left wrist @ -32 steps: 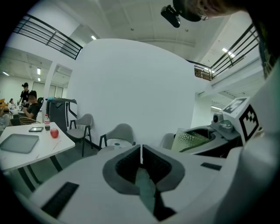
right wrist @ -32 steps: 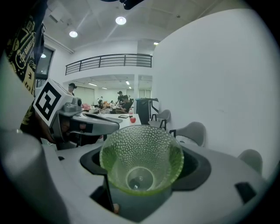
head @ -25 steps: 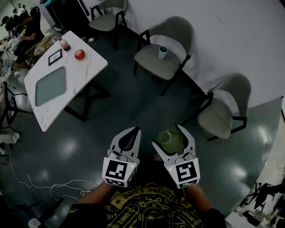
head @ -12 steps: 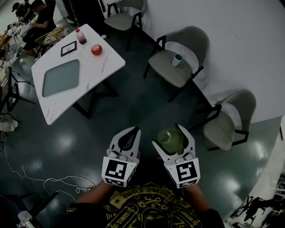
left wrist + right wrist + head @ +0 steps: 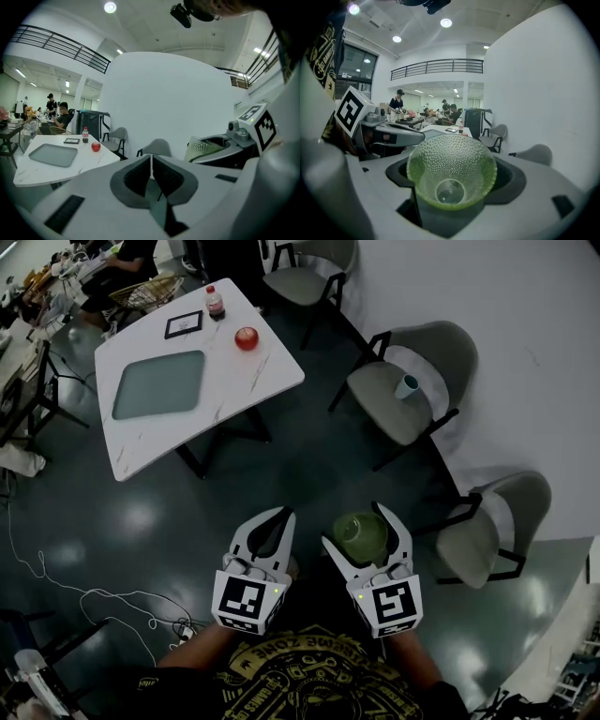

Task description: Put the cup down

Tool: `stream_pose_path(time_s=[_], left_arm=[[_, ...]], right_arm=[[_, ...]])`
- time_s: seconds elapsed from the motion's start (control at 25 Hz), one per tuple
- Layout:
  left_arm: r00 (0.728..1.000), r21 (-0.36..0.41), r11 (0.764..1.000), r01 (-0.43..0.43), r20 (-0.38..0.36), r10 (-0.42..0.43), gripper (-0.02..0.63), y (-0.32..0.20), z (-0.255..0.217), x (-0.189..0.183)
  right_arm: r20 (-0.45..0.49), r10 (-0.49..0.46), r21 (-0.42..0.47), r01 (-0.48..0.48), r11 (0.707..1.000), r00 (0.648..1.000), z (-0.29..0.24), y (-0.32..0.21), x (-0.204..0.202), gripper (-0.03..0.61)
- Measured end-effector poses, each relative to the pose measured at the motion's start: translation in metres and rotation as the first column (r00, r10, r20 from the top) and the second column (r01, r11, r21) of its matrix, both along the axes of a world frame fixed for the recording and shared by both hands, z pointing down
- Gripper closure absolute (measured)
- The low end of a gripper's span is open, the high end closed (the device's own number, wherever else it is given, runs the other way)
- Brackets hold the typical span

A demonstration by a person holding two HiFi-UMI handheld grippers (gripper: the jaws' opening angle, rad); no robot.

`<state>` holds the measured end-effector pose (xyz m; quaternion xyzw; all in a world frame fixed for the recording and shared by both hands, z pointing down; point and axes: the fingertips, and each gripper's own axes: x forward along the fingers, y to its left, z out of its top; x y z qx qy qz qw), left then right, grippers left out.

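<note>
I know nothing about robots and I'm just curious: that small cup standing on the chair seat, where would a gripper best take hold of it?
Around the side wall of the small cup, coming down from above or in from the seat's open front. It stands upright with its mouth up, close to the backrest of the chair, so an approach from the wall side looks blocked.

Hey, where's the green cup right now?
The green cup is low and right of centre in the head view, gripped in the right tool, beside the shut left tool.
</note>
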<state>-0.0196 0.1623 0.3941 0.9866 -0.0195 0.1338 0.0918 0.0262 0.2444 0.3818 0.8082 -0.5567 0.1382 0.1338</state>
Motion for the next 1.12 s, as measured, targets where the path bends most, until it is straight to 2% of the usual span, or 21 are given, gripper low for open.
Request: stream_pose_path(time_s=[0.28, 0.48, 0.84, 1.12], left_arm=[[0.994, 0.001, 0.994, 0.112, 0.010, -0.112, 0.589, -0.031, 0.001, 0.006], [0.979, 0.012, 0.979, 0.205, 0.016, -0.205, 0.589, -0.053, -0.003, 0.023], [0.928, 0.026, 0.928, 0.372, 0.006, -0.372, 0.589, -0.082, -0.016, 0.053], [0.876, 0.029, 0.876, 0.481, 0.017, -0.482, 0.589, -0.092, -0.011, 0.069]], right_arm=[[0.014, -0.122, 0.005, 0.122, 0.993, 0.992, 0.003, -0.037, 0.015, 0.178], [0.026, -0.217, 0.018, 0.217, 0.976, 0.976, 0.002, -0.067, 0.041, 0.178], [0.031, -0.381, 0.042, 0.379, 0.924, 0.924, -0.007, -0.108, 0.084, 0.178], [0.037, -0.498, 0.051, 0.496, 0.867, 0.866, 0.002, -0.129, 0.102, 0.178]])
